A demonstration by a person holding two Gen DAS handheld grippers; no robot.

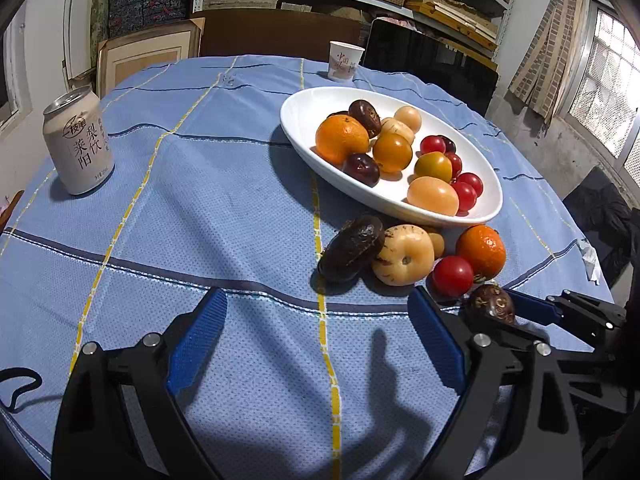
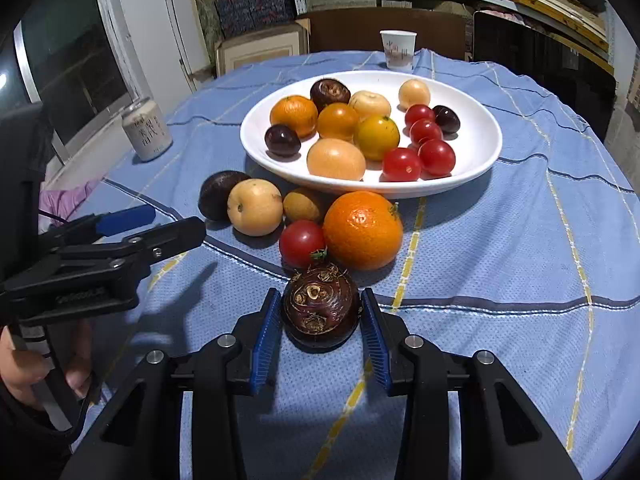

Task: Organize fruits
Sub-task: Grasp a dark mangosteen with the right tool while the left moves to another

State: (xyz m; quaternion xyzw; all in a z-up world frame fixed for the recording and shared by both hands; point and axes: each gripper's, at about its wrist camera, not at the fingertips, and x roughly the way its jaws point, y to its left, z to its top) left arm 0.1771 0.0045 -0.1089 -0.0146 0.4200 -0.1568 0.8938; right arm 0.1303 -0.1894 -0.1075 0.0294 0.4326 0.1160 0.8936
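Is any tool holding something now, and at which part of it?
The right tool grips the dark water chestnut by its two sides, still on the cloth. The left tool is open and holds nothing.

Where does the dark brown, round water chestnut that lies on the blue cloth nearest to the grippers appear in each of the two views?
Left wrist view: the dark brown water chestnut is at the lower right, just beyond this gripper's right finger, between the right gripper's blue pads.
Right wrist view: it is at the lower centre, between the blue pads of the right gripper.
Shared landmark: the large orange on the cloth, just beyond it.
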